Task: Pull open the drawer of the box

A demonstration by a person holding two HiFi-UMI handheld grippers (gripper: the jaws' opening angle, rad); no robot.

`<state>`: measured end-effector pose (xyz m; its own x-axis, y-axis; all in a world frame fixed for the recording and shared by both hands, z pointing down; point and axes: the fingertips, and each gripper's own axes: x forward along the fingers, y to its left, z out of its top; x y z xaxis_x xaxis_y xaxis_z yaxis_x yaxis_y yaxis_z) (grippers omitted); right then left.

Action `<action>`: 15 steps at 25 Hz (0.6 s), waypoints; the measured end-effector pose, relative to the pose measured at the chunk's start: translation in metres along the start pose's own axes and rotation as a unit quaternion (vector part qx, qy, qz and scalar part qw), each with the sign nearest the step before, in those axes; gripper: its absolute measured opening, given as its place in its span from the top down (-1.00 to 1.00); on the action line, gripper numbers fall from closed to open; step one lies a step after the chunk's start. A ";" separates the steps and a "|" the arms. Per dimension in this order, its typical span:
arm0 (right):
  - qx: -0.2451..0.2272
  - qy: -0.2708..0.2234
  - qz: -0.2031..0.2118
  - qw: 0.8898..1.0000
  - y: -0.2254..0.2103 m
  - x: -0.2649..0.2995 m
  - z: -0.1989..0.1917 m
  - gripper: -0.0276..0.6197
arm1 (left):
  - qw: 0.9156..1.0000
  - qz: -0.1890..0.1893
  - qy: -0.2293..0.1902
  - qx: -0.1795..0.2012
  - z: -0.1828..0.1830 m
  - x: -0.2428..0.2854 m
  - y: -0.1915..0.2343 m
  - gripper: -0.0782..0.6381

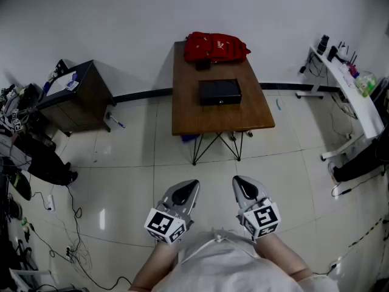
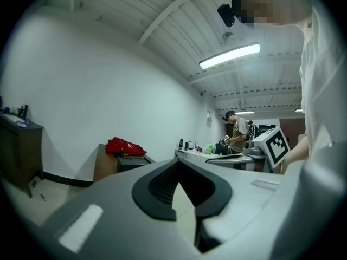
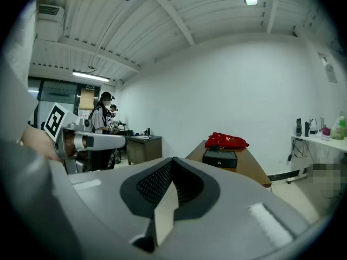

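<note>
A black box (image 1: pixel 220 92) with a drawer front and a small knob facing me sits on a brown wooden table (image 1: pixel 222 119) across the room. Behind it lies a red bag (image 1: pixel 216 46). Both grippers are held close to my body, well short of the table. My left gripper (image 1: pixel 191 186) and right gripper (image 1: pixel 240 184) are shut with nothing in them. The left gripper view shows the box (image 2: pixel 133 162) and bag (image 2: pixel 126 146) far beyond the closed jaws. In the right gripper view the box (image 3: pixel 219 157) stands far ahead of the shut jaws.
A dark cabinet (image 1: pixel 76 96) stands at the left wall and a white desk (image 1: pixel 352 96) with small items at the right. Cables (image 1: pixel 67 236) trail over the tiled floor at the left. A person (image 2: pixel 237 131) stands in the background.
</note>
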<state>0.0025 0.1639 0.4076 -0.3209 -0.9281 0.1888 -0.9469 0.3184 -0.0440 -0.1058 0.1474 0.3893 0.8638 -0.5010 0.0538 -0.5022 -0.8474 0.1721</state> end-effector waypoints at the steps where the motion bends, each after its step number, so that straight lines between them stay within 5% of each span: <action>1: 0.002 0.001 -0.004 1.000 0.002 0.005 0.000 0.89 | 1.000 0.000 0.000 -0.002 0.000 -0.002 0.008 0.76; 10: -0.004 0.013 -0.027 1.000 0.003 0.051 -0.002 0.89 | 0.999 0.000 0.014 -0.038 -0.019 0.001 0.057 0.76; 15: 0.001 0.018 -0.032 0.999 -0.034 0.098 -0.006 0.89 | 0.999 0.016 0.011 -0.035 -0.017 0.037 0.106 0.76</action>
<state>0.0031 0.0631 0.4333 -0.2595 -0.9388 0.2264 -0.9653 0.2589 -0.0329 -0.1263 0.0424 0.4264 0.8480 -0.5235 0.0828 -0.5270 -0.8159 0.2380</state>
